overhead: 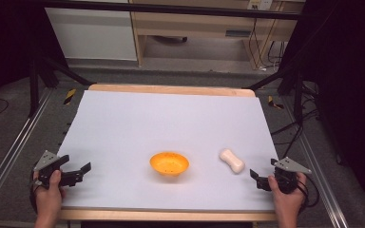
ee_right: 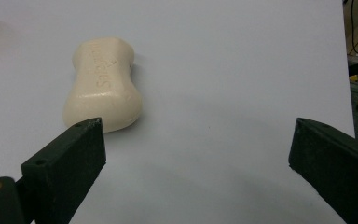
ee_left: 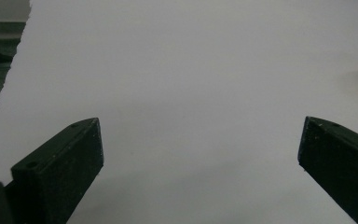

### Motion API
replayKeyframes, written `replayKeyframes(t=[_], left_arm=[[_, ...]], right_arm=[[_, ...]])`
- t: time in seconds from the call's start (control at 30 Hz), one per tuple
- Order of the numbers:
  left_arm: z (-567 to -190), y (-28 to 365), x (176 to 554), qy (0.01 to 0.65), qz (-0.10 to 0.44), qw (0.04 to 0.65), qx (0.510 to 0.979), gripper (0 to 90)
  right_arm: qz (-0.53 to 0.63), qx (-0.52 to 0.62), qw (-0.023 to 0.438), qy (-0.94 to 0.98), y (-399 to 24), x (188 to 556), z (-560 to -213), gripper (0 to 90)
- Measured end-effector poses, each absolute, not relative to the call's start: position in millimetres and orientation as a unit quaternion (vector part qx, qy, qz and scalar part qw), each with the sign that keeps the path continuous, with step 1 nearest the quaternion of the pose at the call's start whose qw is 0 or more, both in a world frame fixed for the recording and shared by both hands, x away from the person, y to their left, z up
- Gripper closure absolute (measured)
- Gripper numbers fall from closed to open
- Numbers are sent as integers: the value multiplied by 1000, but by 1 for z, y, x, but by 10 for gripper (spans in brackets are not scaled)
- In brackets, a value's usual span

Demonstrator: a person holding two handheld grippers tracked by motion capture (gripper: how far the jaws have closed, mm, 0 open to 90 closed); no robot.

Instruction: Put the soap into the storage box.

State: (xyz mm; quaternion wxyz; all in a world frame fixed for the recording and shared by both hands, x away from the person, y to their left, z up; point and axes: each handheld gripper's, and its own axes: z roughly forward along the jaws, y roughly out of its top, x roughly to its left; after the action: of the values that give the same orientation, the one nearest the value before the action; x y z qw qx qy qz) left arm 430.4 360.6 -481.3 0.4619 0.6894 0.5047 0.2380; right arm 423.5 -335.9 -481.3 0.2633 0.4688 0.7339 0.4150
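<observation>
Up close, the left gripper [ee_left: 200, 149] has its two black jaws spread wide with nothing between them; they are blocky, matte wedges with small screw holes, hanging over bare white sheet. The right gripper [ee_right: 196, 154] is likewise released, jaws wide apart and empty. Just beyond its left jaw lies a cream bar of soap [ee_right: 103, 84], waisted like a bone, smooth and slightly glossy, with raised lettering pressed into its top that is too soft to read. It lies flat on the sheet, apart from the jaw.

From the high view, the left gripper [overhead: 76, 173] sits at the near left corner of the surface, held in the left hand [overhead: 47, 192], a grey three-cornered plate on top. The right gripper [overhead: 256, 178] sits at the near right edge in the right hand [overhead: 285, 192], with the soap [overhead: 232, 160] just ahead of it. Near the middle of the front half stands a small orange bowl [overhead: 169, 163], round, shallow, shiny, with dark specks inside; it is well apart from the soap.

The surface [overhead: 171, 118] is a white, matte, paper-like sheet over a pale wooden top whose edge shows at the far and near sides. Metal rails run along both flanks on a grey floor. Behind stand light wooden furniture, a white panel, dark frame struts, trailing cables and black drapes at the sides.
</observation>
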Motion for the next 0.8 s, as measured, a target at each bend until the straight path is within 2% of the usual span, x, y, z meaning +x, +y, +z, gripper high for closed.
replayKeyframes(t=[0.33,0.53,0.6,0.8], left_arm=[[-481,360,431,502,238,461,692,0],[-481,360,430,501,239,460,693,0],[-481,360,430,503,239,461,692,0],[-481,360,430,502,240,461,691,0]], right_arm=[[381,463,258,758,-331,428,-476,16],[344,445,235,793,-325,436,-470,5],[334,440,214,806,-321,438,-468,4],[305,422,201,830,-312,445,-463,3]])
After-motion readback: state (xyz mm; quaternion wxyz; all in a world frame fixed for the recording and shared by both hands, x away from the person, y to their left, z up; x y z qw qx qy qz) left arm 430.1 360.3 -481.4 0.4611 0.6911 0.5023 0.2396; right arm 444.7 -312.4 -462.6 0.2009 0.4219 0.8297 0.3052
